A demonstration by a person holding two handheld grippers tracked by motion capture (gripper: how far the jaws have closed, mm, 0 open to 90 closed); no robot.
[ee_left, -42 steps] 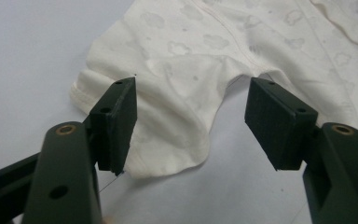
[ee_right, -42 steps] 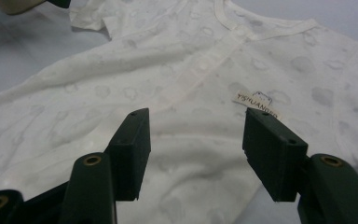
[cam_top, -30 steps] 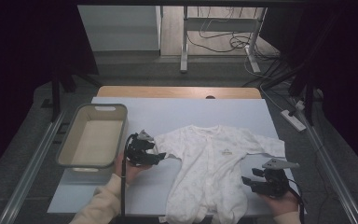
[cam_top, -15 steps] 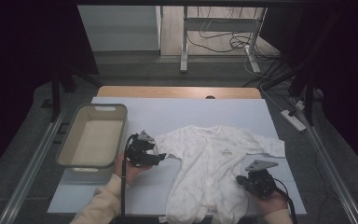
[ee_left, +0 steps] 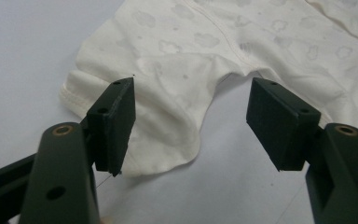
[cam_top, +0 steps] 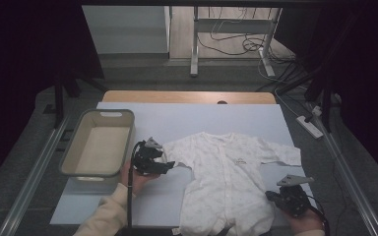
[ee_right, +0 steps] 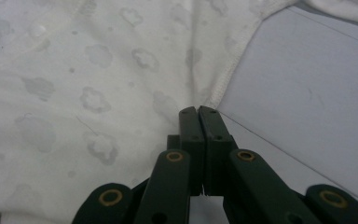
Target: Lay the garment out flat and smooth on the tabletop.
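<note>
Right gripper (ee_right: pixel 198 112) jaws have just closed on the hem of the white cloud-print cotton baby romper (cam_top: pixel 226 182), cloth edge at their tips. Left gripper (ee_left: pixel 193 121) jaws stand wide, sleeve (ee_left: pixel 135 116) between them. Close left fully before lifting together, I judge.

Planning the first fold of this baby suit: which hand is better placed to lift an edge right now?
Right, probably. The right tongs have just closed at the baby suit's hem edge, apparently pinching it. The left tongs stand open over a sleeve, gripping nothing.

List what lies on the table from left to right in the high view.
Beige plastic basket → left gripper → white cloud-print baby romper → right gripper.
</note>
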